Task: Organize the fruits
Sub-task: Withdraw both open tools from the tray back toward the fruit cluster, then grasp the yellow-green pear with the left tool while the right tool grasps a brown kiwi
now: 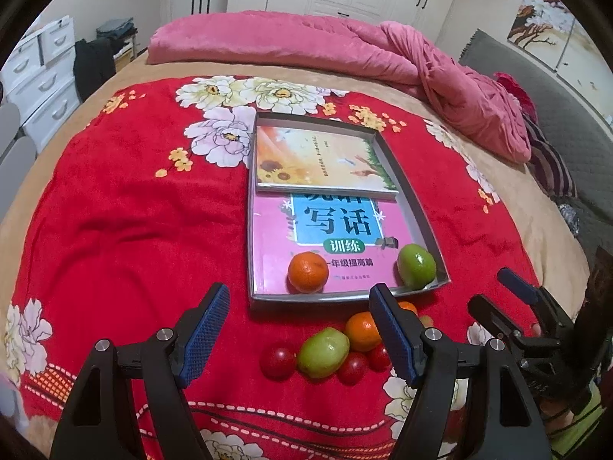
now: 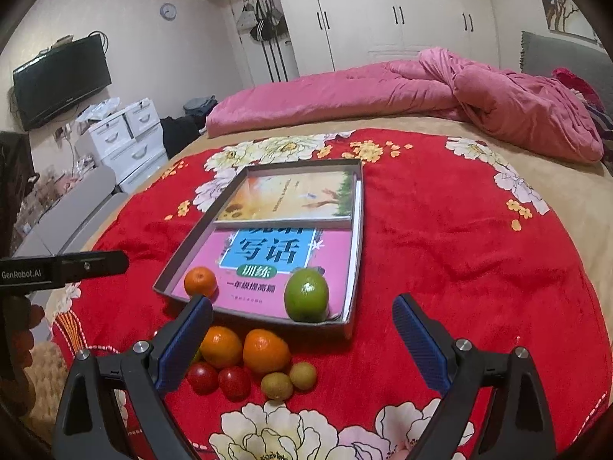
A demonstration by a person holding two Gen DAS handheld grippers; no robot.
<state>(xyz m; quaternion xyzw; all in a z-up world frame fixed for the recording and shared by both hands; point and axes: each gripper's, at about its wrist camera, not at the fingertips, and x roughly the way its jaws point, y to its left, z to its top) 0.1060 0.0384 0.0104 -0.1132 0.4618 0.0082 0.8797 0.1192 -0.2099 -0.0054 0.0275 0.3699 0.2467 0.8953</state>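
Left wrist view: the left gripper [image 1: 299, 326] gapes empty at lower centre above a heap of fruit [image 1: 333, 349], which is small, round, smooth and likely to roll, so grip across the middle. Right wrist view: the right gripper [image 2: 302, 329] is also wide open; only here do two small brownish fruits [image 2: 289, 380] show, with the tray [image 2: 354, 245] behind.

pink book [image 1: 333, 253]: 写话 训练; left gripper [image 2: 57, 268]: genrobot.ai

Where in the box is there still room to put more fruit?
Free: the pink book between the orange and green fruit, and the sunflower book behind. Crowded: the blanket in front of the box, where the fruit pile sits.
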